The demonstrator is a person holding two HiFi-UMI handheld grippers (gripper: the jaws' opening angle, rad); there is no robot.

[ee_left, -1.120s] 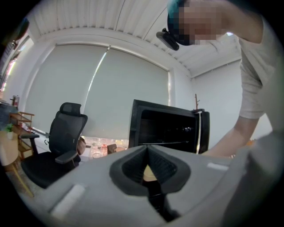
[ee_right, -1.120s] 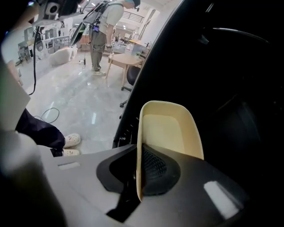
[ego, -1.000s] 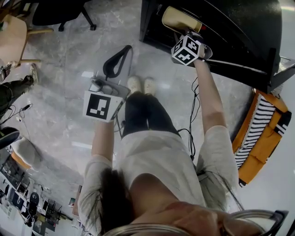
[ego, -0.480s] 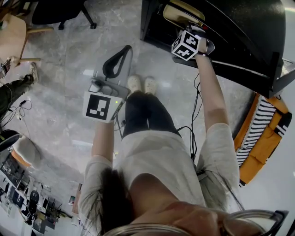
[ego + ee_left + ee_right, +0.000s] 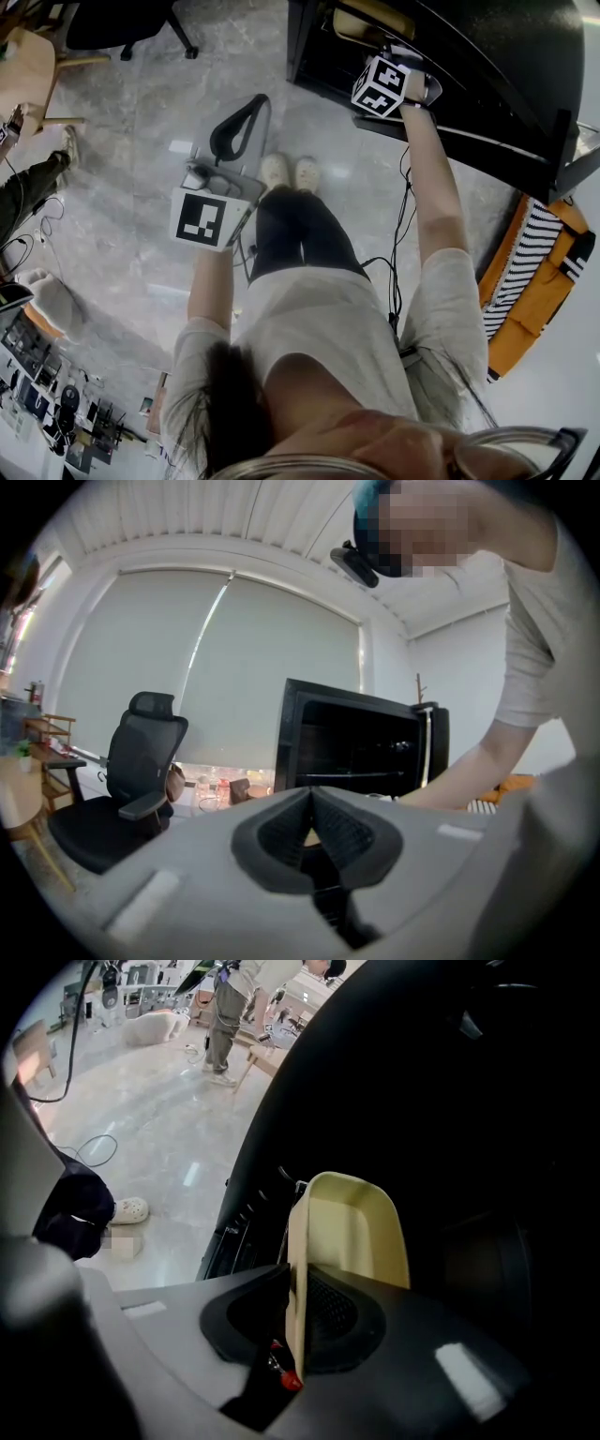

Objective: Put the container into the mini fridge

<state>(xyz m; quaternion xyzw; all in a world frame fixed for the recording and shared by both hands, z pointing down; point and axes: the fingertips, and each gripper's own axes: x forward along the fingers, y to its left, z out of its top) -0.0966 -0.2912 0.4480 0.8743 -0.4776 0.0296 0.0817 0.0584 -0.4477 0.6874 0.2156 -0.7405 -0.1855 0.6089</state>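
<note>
A cream plastic container point(image 5: 361, 26) stands on its side inside the open black mini fridge point(image 5: 487, 56). My right gripper point(image 5: 392, 54) reaches into the fridge opening at the container's near end. In the right gripper view the container's point(image 5: 356, 1232) thin wall runs between the pads of the right gripper point(image 5: 298, 1279), whose jaws are opening, with a slight gap showing at each side. My left gripper point(image 5: 246, 112) hangs over the floor in front of the fridge, shut and empty. The left gripper view shows the left gripper's point(image 5: 312, 794) pads meeting, with the fridge point(image 5: 356, 747) beyond.
A black office chair point(image 5: 122, 23) and a wooden chair point(image 5: 28, 70) stand at the upper left. An orange striped bag point(image 5: 530, 272) lies right of the fridge. Another person's legs point(image 5: 23, 187) and cables are at the left edge. My shoes point(image 5: 289, 172) stand near the fridge.
My right gripper has pushed a little farther into the fridge with the container. The left gripper has stayed where it was.
</note>
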